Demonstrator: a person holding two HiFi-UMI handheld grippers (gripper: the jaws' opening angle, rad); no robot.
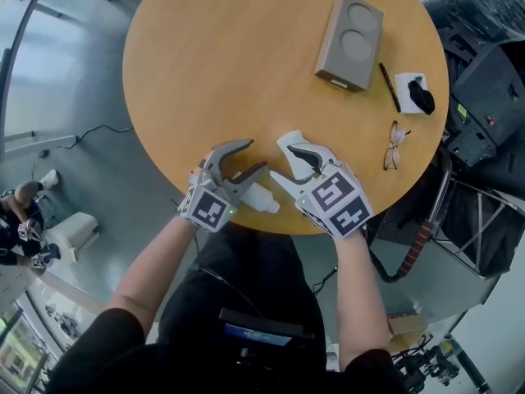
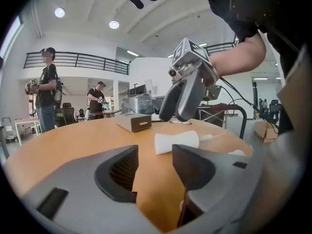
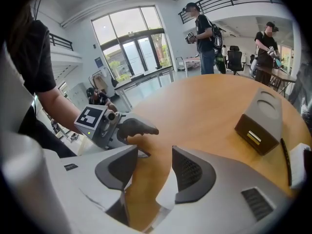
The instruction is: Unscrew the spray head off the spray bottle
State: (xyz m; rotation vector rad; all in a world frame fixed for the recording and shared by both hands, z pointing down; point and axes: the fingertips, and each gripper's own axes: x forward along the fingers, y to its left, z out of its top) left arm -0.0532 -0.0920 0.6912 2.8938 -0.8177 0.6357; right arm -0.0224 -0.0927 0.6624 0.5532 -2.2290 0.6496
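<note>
A small white bottle (image 1: 258,197) lies on its side near the front edge of the round wooden table (image 1: 246,48), just beside the lower jaw of my left gripper (image 1: 255,155). In the left gripper view a white spray head (image 2: 177,143) with a thin tube lies on the table ahead of the jaws. My right gripper (image 2: 178,106) hangs just above it. The left gripper (image 2: 155,162) is open, with only bare table between its pads. My right gripper (image 1: 280,158) (image 3: 155,167) is open too, pointing down toward the left one, its pads pressing on nothing.
A grey box (image 1: 349,43) sits at the table's far right, with a black pen (image 1: 389,87), a white pad carrying a black object (image 1: 414,93) and a pair of glasses (image 1: 394,146) near the right edge. Cables and dark equipment (image 1: 484,97) stand beyond the table. People stand in the background.
</note>
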